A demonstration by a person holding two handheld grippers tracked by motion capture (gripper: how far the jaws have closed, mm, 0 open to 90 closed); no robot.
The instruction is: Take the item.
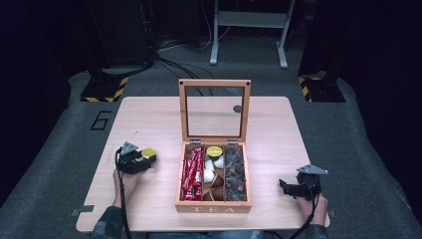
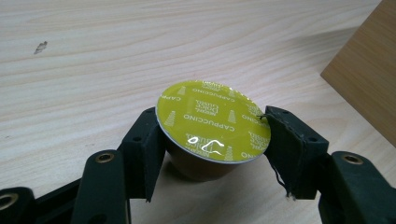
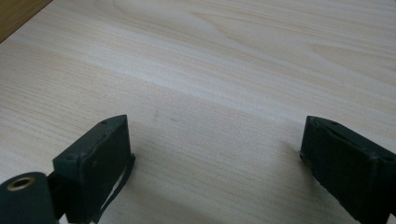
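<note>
The left tongs (image 2: pixel 212 140) were clamped on a coffee capsule (image 2: pixel 212 122), one black pad against each side of its brown cup just under the rim. The capsule sat upright with its yellow-green foil lid facing up and tipped slightly toward the camera, its short axis running near vertical, its narrower base down toward the worktop (image 2: pixel 93 56); whether the base touched the wood could not be told. The lid's print read "CAPPUCCINO" around the edge. In the high view the left tongs (image 1: pixel 144 158) held the capsule (image 1: pixel 149 153) over the left part of the worktop (image 1: pixel 149 114), well apart from the wooden tea box (image 1: pixel 213 206).

The right tongs (image 3: pixel 215 149) stood wide open with nothing between the pads, bare wood beneath them. In the high view they (image 1: pixel 283 186) lay low near the front right corner, to the right of the box.

The box stood mid-worktop with its glass lid (image 1: pixel 214 110) raised upright. Its three compartments held red sachets (image 1: pixel 192 173) at left, capsules (image 1: pixel 214 167) in the middle and dark pods (image 1: pixel 234 172) at right.
</note>
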